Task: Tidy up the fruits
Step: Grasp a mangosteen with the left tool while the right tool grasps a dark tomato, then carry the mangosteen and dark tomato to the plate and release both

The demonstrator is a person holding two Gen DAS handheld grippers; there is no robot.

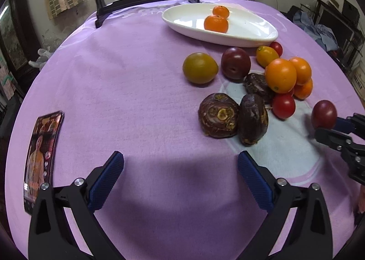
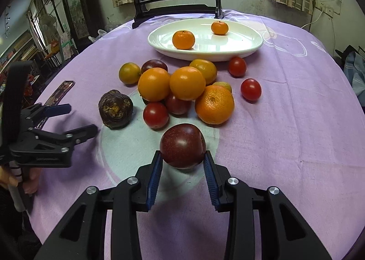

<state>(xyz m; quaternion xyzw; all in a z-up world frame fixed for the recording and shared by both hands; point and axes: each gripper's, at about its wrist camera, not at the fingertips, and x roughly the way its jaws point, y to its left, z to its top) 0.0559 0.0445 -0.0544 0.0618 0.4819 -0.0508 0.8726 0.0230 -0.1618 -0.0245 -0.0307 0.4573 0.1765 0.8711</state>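
Note:
My right gripper (image 2: 182,159) is shut on a dark red plum (image 2: 182,146) and holds it just above the purple cloth; the plum also shows in the left wrist view (image 1: 324,114). Ahead lies a pile of fruit: oranges (image 2: 187,83), red tomatoes (image 2: 155,115), a green-brown fruit (image 1: 200,68), another plum (image 1: 235,63) and dark water chestnuts (image 1: 218,115). A white oval plate (image 2: 241,49) at the back holds two mandarins (image 2: 183,39). My left gripper (image 1: 180,159) is open and empty, hovering near the water chestnuts.
A phone (image 1: 42,155) lies at the table's left edge. A dark wooden stand (image 2: 178,9) with a round painted panel stands behind the plate. The round table (image 1: 102,77) has a purple cloth; its edges drop off on all sides.

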